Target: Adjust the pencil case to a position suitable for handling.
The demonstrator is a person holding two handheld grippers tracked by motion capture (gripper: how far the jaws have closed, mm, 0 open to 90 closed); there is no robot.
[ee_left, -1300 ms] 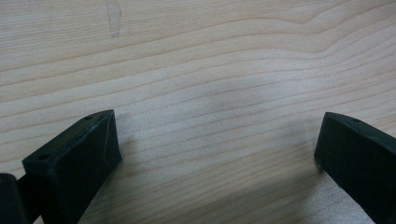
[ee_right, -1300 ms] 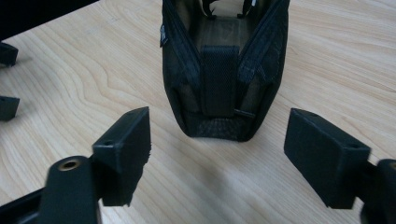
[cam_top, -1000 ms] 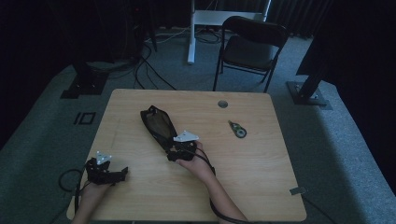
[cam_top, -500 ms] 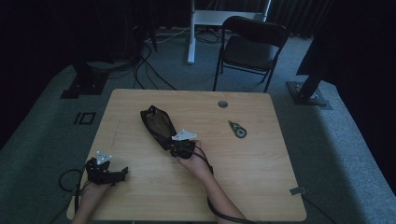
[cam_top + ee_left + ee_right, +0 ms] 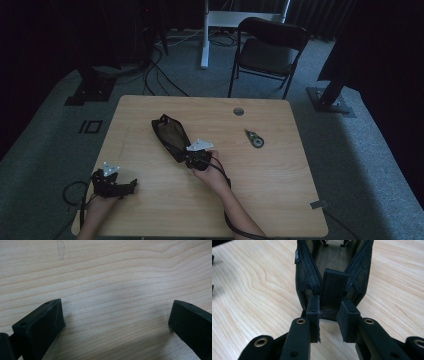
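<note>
Black mesh pouch (image 5: 170, 136), lying unzipped on the wooden table (image 5: 280, 190) near its middle, long axis running diagonally from the far left toward the near right. The right gripper (image 5: 196, 158) sits at the pouch's near end; in the right gripper view its 2 black jaws have just been closing and now pinch the woven tab (image 5: 334, 288) at that end of the pouch (image 5: 308, 272), pads pressed against the fabric on both sides. The pouch mouth gapes open beyond the jaws, zipper edges spread to either side. The left gripper (image 5: 116, 183) rests at the near left corner of the table, well apart from the pouch, its jaws spread wide over bare wood with nothing between them. A small tape dispenser (image 5: 255, 139) lies to the right of the pouch, apart from it, and a round grommet (image 5: 238, 111) is set in the tabletop near the far edge. A folding chair (image 5: 267, 52) stands on the floor beyond the table.
</note>
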